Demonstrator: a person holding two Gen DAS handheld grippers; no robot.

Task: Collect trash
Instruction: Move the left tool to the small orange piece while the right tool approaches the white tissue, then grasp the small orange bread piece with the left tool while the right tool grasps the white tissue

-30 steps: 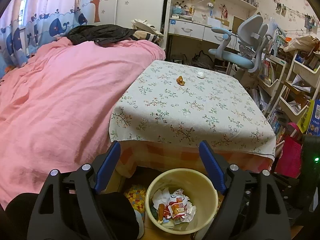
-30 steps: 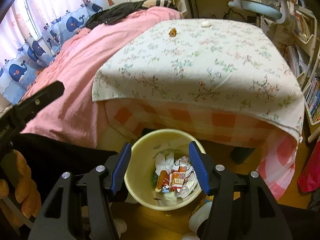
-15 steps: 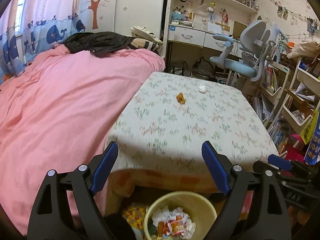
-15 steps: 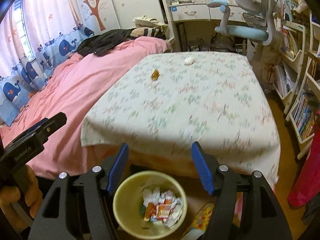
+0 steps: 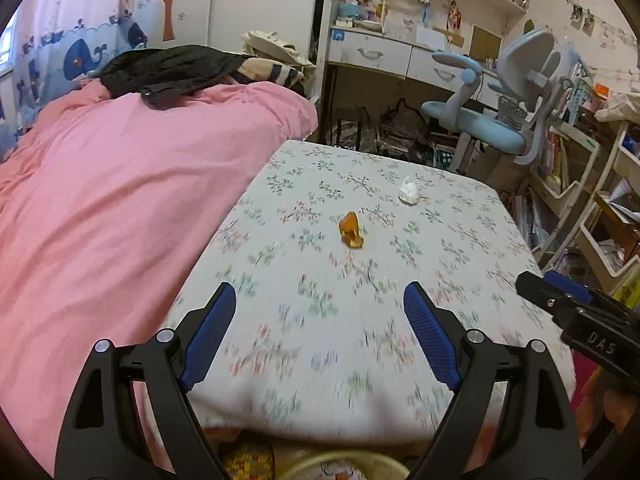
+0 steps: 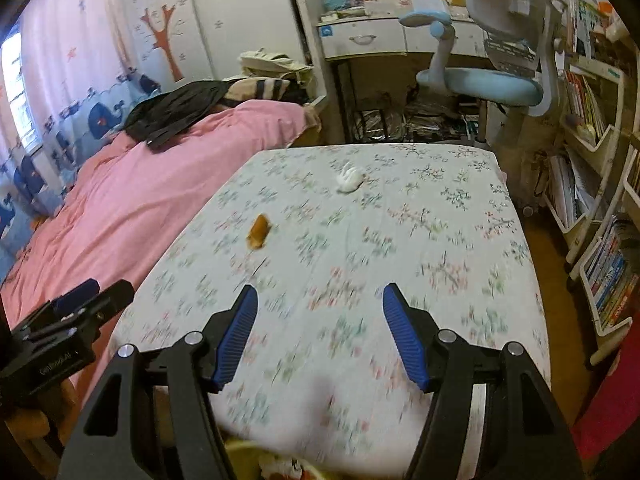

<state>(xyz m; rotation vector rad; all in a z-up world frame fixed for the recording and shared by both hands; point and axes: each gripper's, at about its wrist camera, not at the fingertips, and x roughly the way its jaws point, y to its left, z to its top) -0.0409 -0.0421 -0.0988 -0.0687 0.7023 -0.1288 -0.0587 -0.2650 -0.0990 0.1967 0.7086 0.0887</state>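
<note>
We take the table (image 5: 460, 216) with its floral cloth as our landmark and note everything against it.

Nearest us, below the table's near edge, we see only the rim of a yellowish trash bin (image 5: 344, 462), with a few scraps inside it at the bottom of both views. Details of the contents are too cropped to read.

Above the table's near part we hold the left gripper (image 5: 320, 336). Its blue-padded jaws stand wide apart, and nothing lies between them but blurred cloth. The right gripper (image 6: 316, 334) hangs over the same near part of the table, its jaws at a moderate spread, somewhat narrower than the left pair. They have just been opening, and no item sits between the pads. Each gripper also appears at the edge of the other's view, held beside the table's near corners.

Further in, about mid-table, an orange-brown scrap (image 5: 351, 230) lies on the cloth, apart from both grippers. Beyond it, toward the table's far edge, a crumpled white tissue (image 5: 409, 193) also rests on the cloth.

Touching the table's left side, a bed with a pink quilt (image 5: 120, 200) runs away from us, with a dark garment (image 5: 168, 68) at its far end. Past the table's far edge we note a pale blue desk chair (image 5: 504, 120) and a white desk (image 5: 384, 56). Right of the table stand shelves of books (image 6: 592, 184).
</note>
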